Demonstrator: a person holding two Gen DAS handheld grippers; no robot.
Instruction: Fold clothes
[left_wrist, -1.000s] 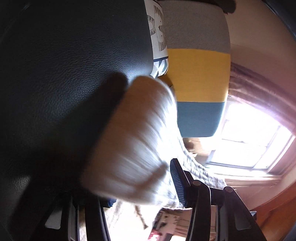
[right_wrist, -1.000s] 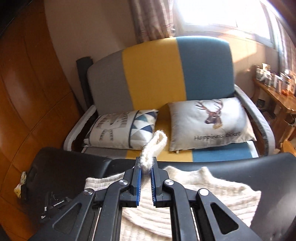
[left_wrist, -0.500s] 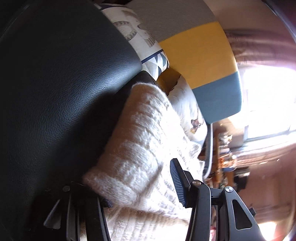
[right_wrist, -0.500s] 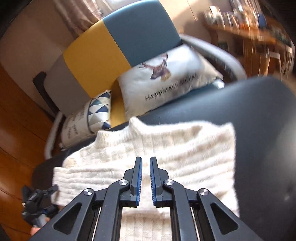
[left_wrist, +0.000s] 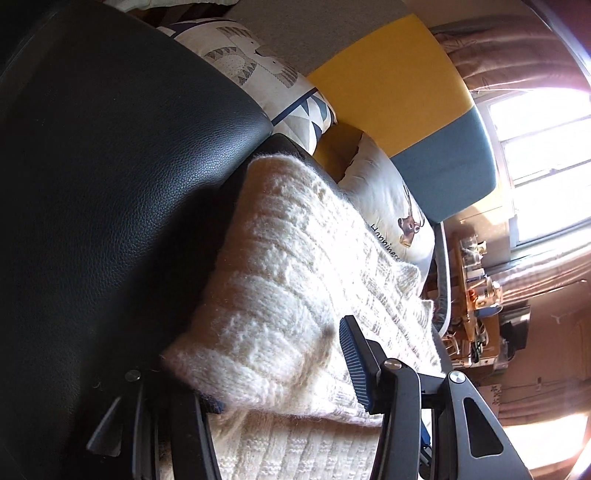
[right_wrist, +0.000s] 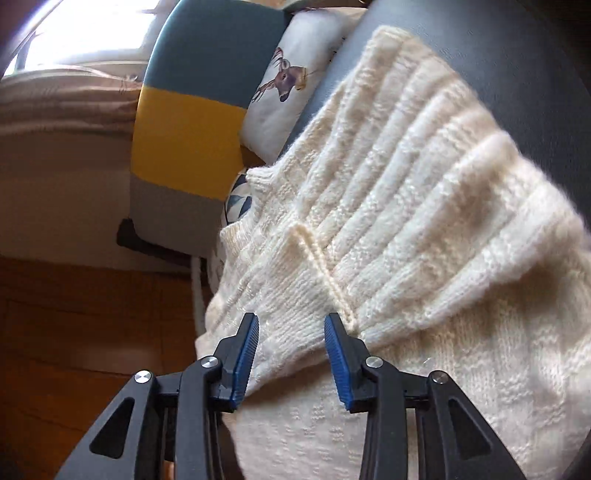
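Right wrist: right gripper (right_wrist: 290, 345) jaws wide, straddling sweater (right_wrist: 424, 206) sleeve cuff (right_wrist: 295, 291), not clamped. Left gripper (left_wrist: 273, 369) jaws open around folded sleeve. Sleeve fold-in step; next pinch cuff.

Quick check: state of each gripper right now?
Left gripper: open, straddling the sweater's folded sleeve.
Right gripper: open, sweater cuff between the jaws, unclamped.

One cream knit sweater (left_wrist: 295, 266) on the black leather surface (left_wrist: 110, 184), just the one. Two cushions behind it: one with a geometric print (left_wrist: 258, 74), one deer-print (left_wrist: 391, 206). One sofa (left_wrist: 399, 96) in three colour bands. Two grippers, the left gripper (left_wrist: 280, 365) and the right gripper (right_wrist: 290, 332), two fingers each.
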